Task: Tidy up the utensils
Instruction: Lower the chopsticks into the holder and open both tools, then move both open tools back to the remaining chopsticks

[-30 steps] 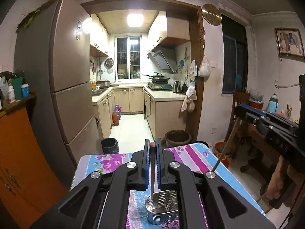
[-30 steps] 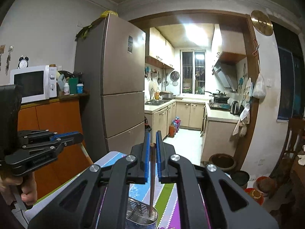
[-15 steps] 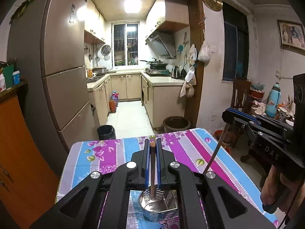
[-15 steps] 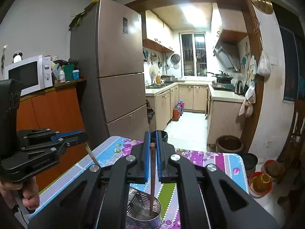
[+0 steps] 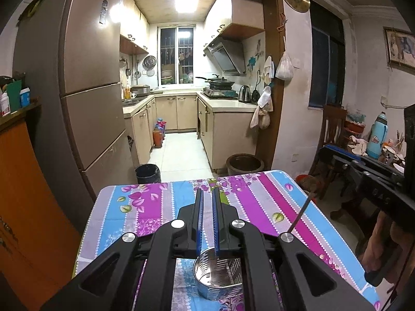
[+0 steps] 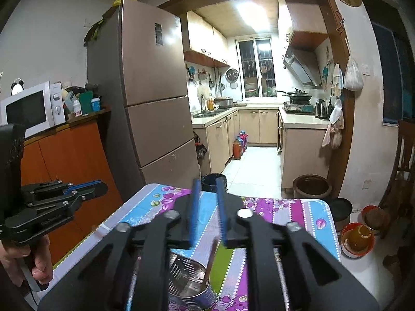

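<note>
A shiny metal utensil holder (image 5: 218,280) stands on the striped floral tablecloth (image 5: 129,207), just under both grippers. My left gripper (image 5: 207,194) is opening its jaws above it, and nothing shows between its blue pads. The jaws of my right gripper (image 6: 207,184) are opening too. A brown chopstick (image 6: 211,256) is blurred below them, its lower end in the holder (image 6: 186,280), free of the pads. From the left wrist, that chopstick (image 5: 301,215) slants down from the right gripper (image 5: 337,155). The left gripper (image 6: 77,191) shows at the left of the right wrist view.
The table's far edge faces a kitchen doorway, with a tall fridge (image 5: 90,103) and an orange cabinet (image 5: 23,194) to the left. A black bin (image 5: 147,173), a brown pot (image 5: 245,163) and bowls (image 6: 358,238) sit on the floor. A chair (image 5: 334,124) stands right.
Both grippers came down toward the holder and their jaws parted. The chopstick has left the left jaws, and the right one has slipped down from its pads into the holder.
</note>
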